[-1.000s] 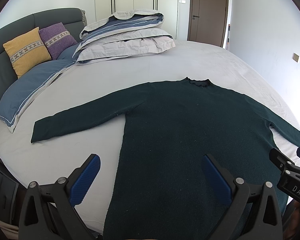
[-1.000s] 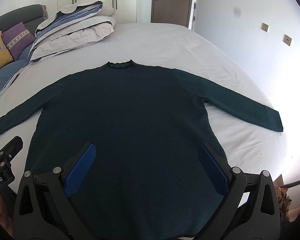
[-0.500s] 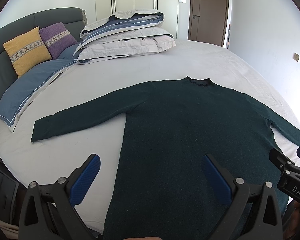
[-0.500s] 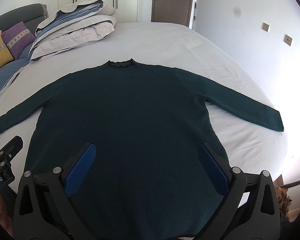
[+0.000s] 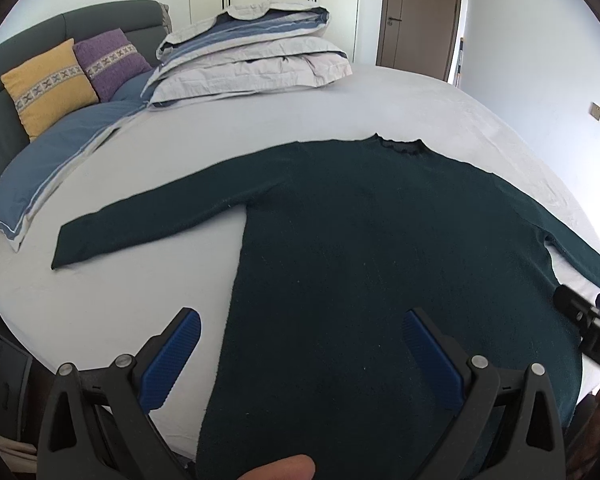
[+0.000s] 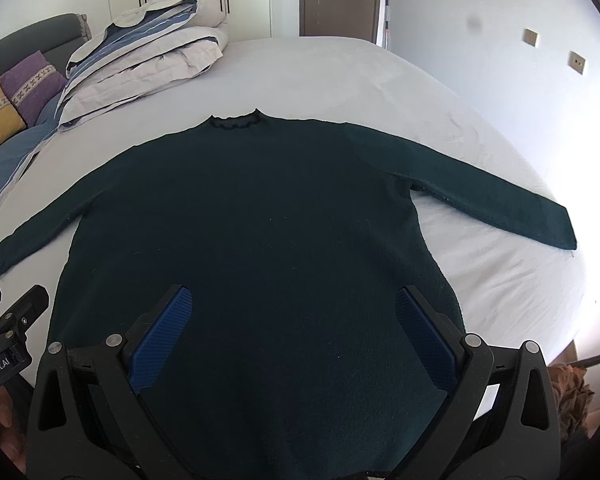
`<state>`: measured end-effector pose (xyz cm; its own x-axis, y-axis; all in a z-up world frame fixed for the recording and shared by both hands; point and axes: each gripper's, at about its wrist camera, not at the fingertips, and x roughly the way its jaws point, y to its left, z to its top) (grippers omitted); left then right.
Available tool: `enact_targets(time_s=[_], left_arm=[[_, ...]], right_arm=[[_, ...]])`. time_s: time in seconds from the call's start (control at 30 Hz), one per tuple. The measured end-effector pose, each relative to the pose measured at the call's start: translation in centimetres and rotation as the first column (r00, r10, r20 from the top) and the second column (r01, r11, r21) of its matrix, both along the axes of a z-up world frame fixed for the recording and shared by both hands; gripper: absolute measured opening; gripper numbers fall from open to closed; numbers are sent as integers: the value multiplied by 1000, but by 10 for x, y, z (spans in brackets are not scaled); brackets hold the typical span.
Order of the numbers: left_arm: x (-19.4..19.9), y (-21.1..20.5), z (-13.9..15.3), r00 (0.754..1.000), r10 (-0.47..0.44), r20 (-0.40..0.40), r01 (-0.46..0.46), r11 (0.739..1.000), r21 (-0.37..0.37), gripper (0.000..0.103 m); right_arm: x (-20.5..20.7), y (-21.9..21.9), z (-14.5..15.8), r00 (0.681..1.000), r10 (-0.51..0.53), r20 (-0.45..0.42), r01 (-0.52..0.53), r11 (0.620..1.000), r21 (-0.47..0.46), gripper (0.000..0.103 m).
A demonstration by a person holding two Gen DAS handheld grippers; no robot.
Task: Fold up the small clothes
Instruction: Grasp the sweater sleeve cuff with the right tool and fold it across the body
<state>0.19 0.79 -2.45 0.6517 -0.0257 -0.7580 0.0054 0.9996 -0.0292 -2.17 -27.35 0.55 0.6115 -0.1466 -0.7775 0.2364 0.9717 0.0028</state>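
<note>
A dark green long-sleeved sweater [image 5: 380, 240] lies flat on the white bed sheet [image 5: 260, 128], collar away from me, both sleeves spread out. It also shows in the right wrist view [image 6: 260, 220]. My left gripper [image 5: 300, 344] is open and empty above the sweater's lower left edge. My right gripper [image 6: 292, 320] is open and empty above the sweater's lower middle. The right gripper shows at the right edge of the left wrist view [image 5: 588, 320]; the left gripper shows at the left edge of the right wrist view [image 6: 12, 320].
Folded duvets [image 5: 252, 60] are stacked at the head of the bed. A yellow cushion [image 5: 48, 84] and a purple cushion [image 5: 112, 60] lean on the grey headboard. A blue pillow [image 5: 52, 160] lies at the left. A door [image 5: 420, 16] stands behind.
Both grippers have drifted slightly; the sweater sits a little lower and nearer in the left wrist view. A fingertip now shows at the bottom of the left wrist view. The sweater has not moved.
</note>
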Motion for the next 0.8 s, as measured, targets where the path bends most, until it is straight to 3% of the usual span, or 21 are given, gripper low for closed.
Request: enact_targets(time_s=[0.13,0.2,0.27,0.4,0.5,0.57,0.67,0.73,0.8], left_arm=[[6,0,-7,1000,3,-16,-3,1000,3,103],[10,2,-10,999,7,-33,-7,1000,-16,103],[14,2,-13,999,12,-45,-13,1000,-21,103],[25,2,-21,995,6,-97,-13,997,-73,103],[33,0,-29,991,-7,-137,-9,992,-123,103],[37,0,-33,989,-32,-146,-1,976,-218,103],[43,1,-38,985,-60,-159,0,935,-354,103],[46,-1,-42,983,-63,-174,-10,921,-389,103],[50,-8,-46,976,-82,-202,4,932,-363,103]], right_arm=[[1,-73,-2,994,-102,27,98,987,129,103],[-4,-128,-6,978,-205,45,190,955,230,103],[-16,-190,-16,942,-332,55,293,890,350,103],[-51,-313,-50,801,-599,24,492,680,543,100],[-67,-373,-74,722,-692,-8,555,573,603,89],[-74,-403,-84,691,-723,-1,544,519,660,82],[-72,-431,-86,660,-750,41,524,498,691,81],[-64,-445,-91,651,-757,54,515,493,701,78],[-56,-455,-95,646,-761,54,519,490,700,61]])
